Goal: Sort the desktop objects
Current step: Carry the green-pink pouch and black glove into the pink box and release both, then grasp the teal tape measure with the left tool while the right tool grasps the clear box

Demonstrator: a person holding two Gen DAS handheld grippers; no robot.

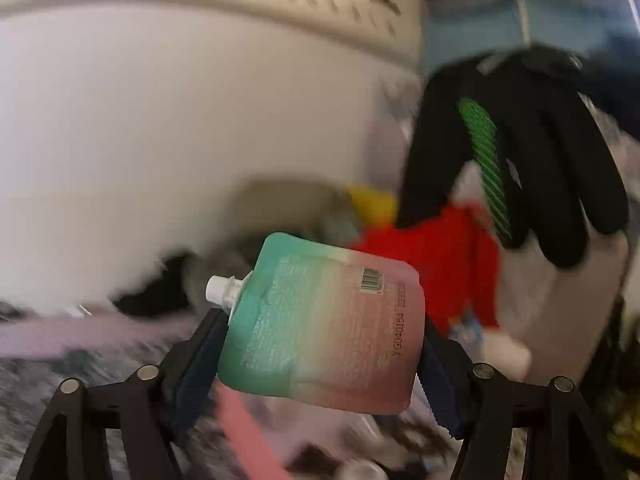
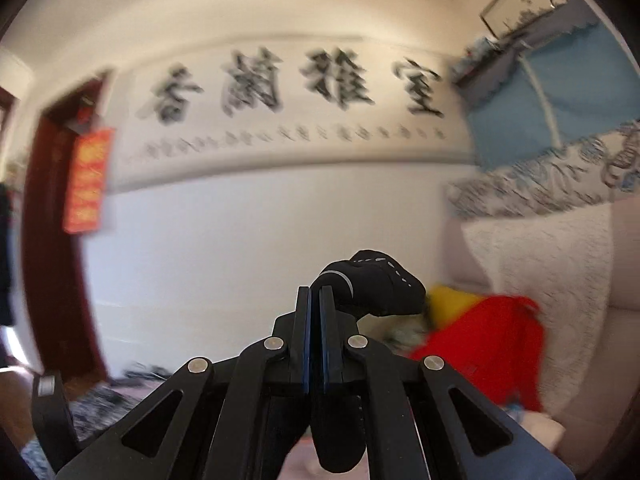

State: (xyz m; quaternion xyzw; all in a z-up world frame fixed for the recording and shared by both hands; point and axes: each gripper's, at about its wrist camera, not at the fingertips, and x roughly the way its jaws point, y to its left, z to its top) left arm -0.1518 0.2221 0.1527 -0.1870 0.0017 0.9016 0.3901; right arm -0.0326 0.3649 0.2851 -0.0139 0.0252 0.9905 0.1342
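My left gripper (image 1: 320,344) is shut on a soft pouch (image 1: 320,324) that fades from teal to pink, with a white spout at its left and a barcode on top. It is held up above a blurred tabletop. A black glove with a green striped patch (image 1: 516,152) hangs in the air at the upper right of the left wrist view. In the right wrist view my right gripper (image 2: 316,300) is shut on that black glove (image 2: 376,288), which bunches above the fingertips and hangs down below them.
A red cloth (image 1: 444,260) (image 2: 488,336) and a yellow item (image 2: 452,300) lie against a white cushion (image 2: 552,280) at the right. A white wall with calligraphy (image 2: 296,84) is behind. A dark red door frame (image 2: 52,240) stands at the left.
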